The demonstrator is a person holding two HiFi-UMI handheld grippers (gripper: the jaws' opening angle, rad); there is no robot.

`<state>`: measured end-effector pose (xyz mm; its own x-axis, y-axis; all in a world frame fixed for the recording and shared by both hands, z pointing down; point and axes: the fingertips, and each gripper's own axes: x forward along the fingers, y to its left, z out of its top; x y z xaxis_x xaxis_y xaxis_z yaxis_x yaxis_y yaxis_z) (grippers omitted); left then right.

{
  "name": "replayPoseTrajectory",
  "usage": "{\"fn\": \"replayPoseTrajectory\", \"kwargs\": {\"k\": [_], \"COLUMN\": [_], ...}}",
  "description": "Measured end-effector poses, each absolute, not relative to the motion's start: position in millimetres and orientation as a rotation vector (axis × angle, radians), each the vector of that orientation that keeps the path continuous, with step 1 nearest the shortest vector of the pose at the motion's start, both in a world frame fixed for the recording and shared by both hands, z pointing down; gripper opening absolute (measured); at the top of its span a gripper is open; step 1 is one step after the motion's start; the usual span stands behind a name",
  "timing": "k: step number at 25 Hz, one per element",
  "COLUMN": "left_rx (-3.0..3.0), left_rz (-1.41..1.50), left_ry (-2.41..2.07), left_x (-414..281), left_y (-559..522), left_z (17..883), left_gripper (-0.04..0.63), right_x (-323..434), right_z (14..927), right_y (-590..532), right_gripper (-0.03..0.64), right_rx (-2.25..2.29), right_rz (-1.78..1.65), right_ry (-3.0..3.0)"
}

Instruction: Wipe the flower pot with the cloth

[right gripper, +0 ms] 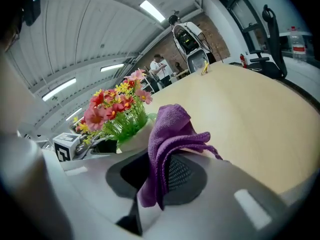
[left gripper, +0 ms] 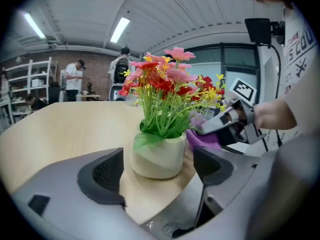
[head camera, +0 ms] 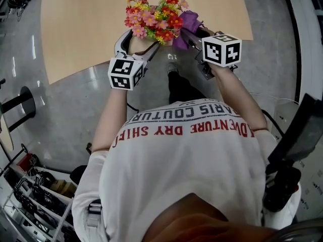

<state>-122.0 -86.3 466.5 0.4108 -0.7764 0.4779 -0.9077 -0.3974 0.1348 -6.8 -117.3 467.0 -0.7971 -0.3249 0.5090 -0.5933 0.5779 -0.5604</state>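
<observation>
Flower pot (left gripper: 157, 156), cream, stands on the wooden table (left gripper: 60, 129) near its edge and holds red, pink and yellow flowers (left gripper: 167, 89). Left gripper (left gripper: 159, 169): jaws apart, pot between them, pads not pressing. Right gripper (right gripper: 160, 171): clamped on purple cloth (right gripper: 170, 134), just beside the pot.

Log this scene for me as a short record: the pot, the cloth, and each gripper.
flower pot: white, upright on the wooden table, holding flowers
cloth: purple, beside the pot; contact unclear
left gripper: open, jaws either side of the pot, not pressing
right gripper: shut on the cloth
</observation>
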Motion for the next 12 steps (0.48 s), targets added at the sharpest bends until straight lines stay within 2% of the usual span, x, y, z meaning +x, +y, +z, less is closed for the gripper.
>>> {"fn": "replayPoseTrajectory", "kwargs": {"k": [5,12], "left_rx": [2.117,2.019], "left_rz": [0.452,0.444], "left_ry": [-1.753,-1.904], "left_x": [-121,-114], "left_y": [-93,-102], "left_z": [462,467], "left_gripper": [0.43,0.431], "right_x": [18,39], "right_z": [457,458], "right_y": [-99,-94], "right_gripper": [0.048,0.048], "right_rx": [0.785,0.838], "right_rz": [1.078,1.103], "right_ry": [-2.463,-2.471]}}
